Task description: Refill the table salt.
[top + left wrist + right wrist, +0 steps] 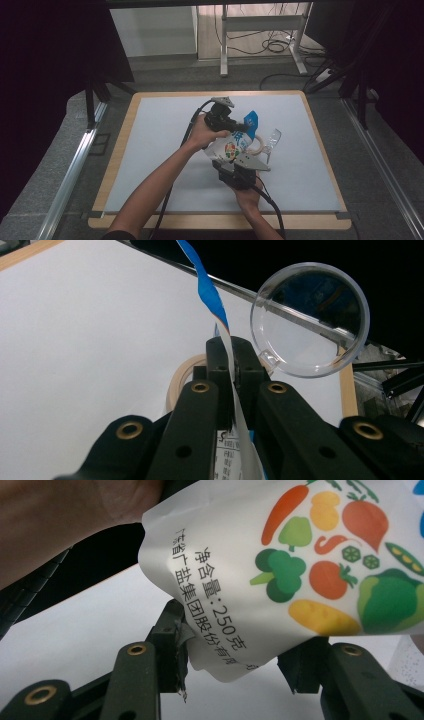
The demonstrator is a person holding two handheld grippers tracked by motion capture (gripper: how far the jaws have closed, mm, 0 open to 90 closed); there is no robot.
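Observation:
A white bag (234, 146) printed with vegetables and topped by a blue strip hangs over the middle of the mat between both grippers. My left gripper (239, 125) is shut on the bag's thin top edge (207, 287), its jaws (232, 352) pinched tight on the film. My right gripper (229, 159) comes from below and is shut on the bag's lower corner (300, 555), which sits squeezed between its two pads (235, 652). Chinese print runs along that corner.
A clear round plastic cup (272, 140) (310, 320) and a beige tape ring (258, 146) (176, 385) lie on the white mat (160, 150) just right of the bag. The person's left hand (65, 520) is close behind the bag.

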